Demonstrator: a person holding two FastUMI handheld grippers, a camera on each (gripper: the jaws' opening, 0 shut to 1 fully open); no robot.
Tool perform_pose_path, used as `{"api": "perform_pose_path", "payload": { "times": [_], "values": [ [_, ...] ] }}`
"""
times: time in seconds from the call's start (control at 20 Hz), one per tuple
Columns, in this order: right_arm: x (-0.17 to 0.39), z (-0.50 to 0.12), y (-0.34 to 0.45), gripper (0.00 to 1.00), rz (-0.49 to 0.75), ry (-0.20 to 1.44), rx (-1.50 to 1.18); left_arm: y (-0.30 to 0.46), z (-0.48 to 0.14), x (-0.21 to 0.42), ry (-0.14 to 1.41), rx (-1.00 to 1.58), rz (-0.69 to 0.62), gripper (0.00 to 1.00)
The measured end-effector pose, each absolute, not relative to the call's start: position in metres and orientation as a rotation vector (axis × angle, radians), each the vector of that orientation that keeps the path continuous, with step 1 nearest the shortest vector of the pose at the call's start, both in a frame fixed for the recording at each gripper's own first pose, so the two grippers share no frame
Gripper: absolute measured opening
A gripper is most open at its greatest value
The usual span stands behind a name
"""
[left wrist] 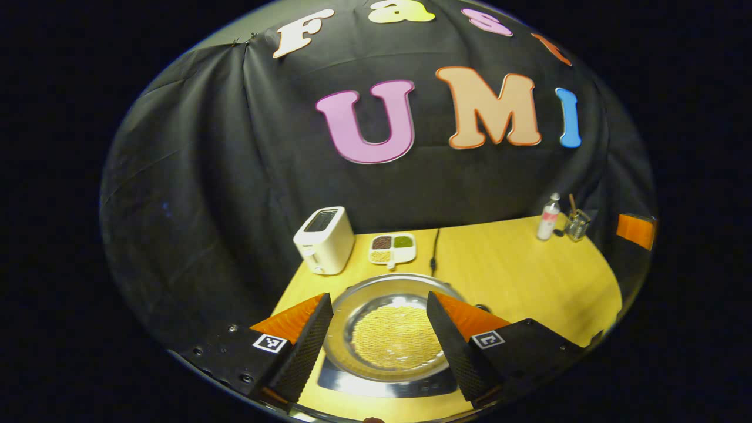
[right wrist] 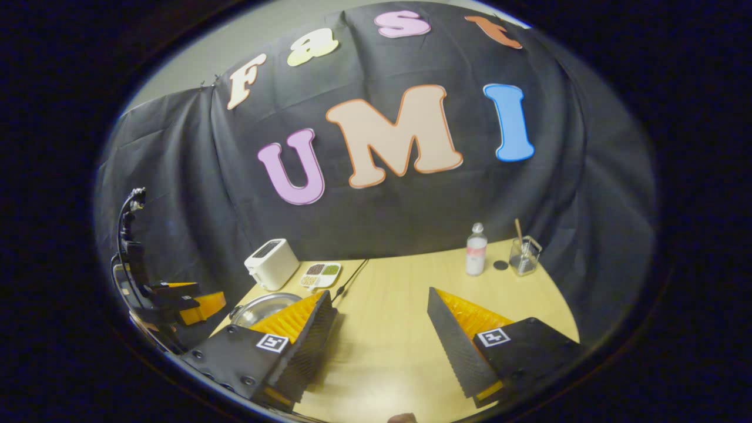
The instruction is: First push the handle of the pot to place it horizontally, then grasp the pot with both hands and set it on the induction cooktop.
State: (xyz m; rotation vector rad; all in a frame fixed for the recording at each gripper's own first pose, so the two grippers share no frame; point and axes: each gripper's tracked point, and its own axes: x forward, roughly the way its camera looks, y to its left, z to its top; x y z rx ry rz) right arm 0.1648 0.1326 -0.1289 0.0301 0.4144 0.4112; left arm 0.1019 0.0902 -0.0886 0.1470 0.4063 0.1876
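A shiny steel pot [left wrist: 390, 294] with yellow grains in it rests on the flat grey induction cooktop [left wrist: 385, 389] at the table's near edge. My left gripper [left wrist: 379, 296] hangs open just above it, one finger on each side of the bowl, neither touching. A small dark part [left wrist: 482, 307] pokes out at the pot's right rim behind the right finger. In the right gripper view the pot [right wrist: 261, 305] lies at the left, half hidden by a finger. My right gripper [right wrist: 380, 292] stands open over bare tabletop. The left gripper [right wrist: 179, 301] shows far left there.
A white toaster [left wrist: 324, 239] and a divided dish of grains [left wrist: 392, 248] stand behind the pot, with a black cable [left wrist: 435, 249] beside them. A bottle [right wrist: 476, 249] and a glass jar with a stick [right wrist: 524, 255] sit at the back right of the wooden table [right wrist: 399, 329].
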Motion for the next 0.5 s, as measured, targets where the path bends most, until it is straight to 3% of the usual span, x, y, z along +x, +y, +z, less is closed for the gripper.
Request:
{"api": "perform_pose_path", "payload": {
  "times": [0.5],
  "values": [
    [0.155,-0.026,0.009,0.91,0.373,0.205,0.026,-0.07,-0.02,0.085,0.093,0.086,0.114,0.98]
  ]
}}
